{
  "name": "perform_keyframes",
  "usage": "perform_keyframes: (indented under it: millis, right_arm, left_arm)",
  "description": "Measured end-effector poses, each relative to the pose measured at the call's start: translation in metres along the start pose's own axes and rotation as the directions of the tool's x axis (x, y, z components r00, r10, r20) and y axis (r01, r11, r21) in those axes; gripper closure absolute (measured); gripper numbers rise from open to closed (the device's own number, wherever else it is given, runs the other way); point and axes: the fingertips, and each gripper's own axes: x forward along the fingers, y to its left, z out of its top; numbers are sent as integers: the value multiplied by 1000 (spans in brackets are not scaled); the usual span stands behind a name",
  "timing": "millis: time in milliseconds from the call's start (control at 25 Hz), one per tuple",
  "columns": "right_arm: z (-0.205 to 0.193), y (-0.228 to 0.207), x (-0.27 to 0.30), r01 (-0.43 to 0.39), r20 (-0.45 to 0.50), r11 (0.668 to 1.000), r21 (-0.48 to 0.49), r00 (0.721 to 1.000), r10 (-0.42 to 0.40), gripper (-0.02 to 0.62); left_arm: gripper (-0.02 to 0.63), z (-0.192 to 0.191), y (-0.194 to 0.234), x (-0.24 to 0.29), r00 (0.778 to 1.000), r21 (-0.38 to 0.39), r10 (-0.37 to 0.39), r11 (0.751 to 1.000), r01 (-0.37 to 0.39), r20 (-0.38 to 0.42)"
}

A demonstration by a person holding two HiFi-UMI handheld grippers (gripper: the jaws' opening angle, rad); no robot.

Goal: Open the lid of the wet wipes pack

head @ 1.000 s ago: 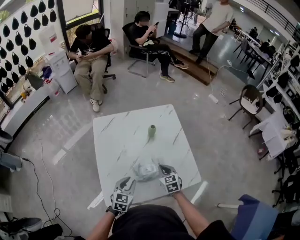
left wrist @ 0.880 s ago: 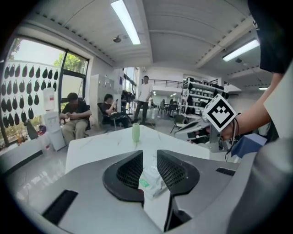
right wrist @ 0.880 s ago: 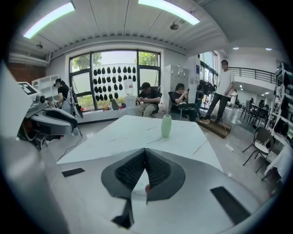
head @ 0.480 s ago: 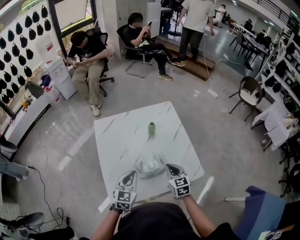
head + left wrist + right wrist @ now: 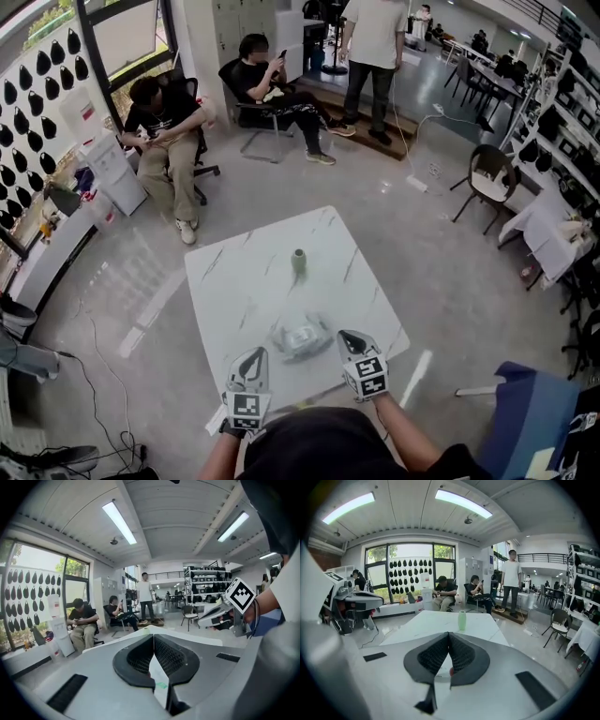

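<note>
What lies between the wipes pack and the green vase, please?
Nothing: in the head view, the stretch of table between the pack and the vase is bare.

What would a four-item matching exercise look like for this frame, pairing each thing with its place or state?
Things:
1 green vase
2 wet wipes pack
3 left hand-held gripper
4 person in white shirt

Places or states:
A jaws shut
B lying near the table's front edge
C standing on the floor
D upright at mid-table

Pairs: 1-D, 2-B, 3-A, 4-C
</note>
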Motion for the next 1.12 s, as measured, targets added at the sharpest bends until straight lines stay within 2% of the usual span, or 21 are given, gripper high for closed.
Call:
perform_keyframes:
  millis: [240,520,720,1120]
  right_arm:
    - [22,0,0,-9,33,1000,-22,999,9,594]
    - [52,-3,-8,-13,84,998,-55,996,18,594]
    - [67,-2,-7,-17,110,997,-78,994,25,592]
    - [61,10,3,-39,86,995,-96,995,48,592]
  left_arm:
    - [586,14,7,0,999,-1,19,1000,-19,27]
    - [586,27,7,-3,998,-39,36,999,-34,53]
    - [588,35,16,-5,995,-30,45,999,-43,86]
    - [588,22,27,-8,996,-73,54,996,-49,71]
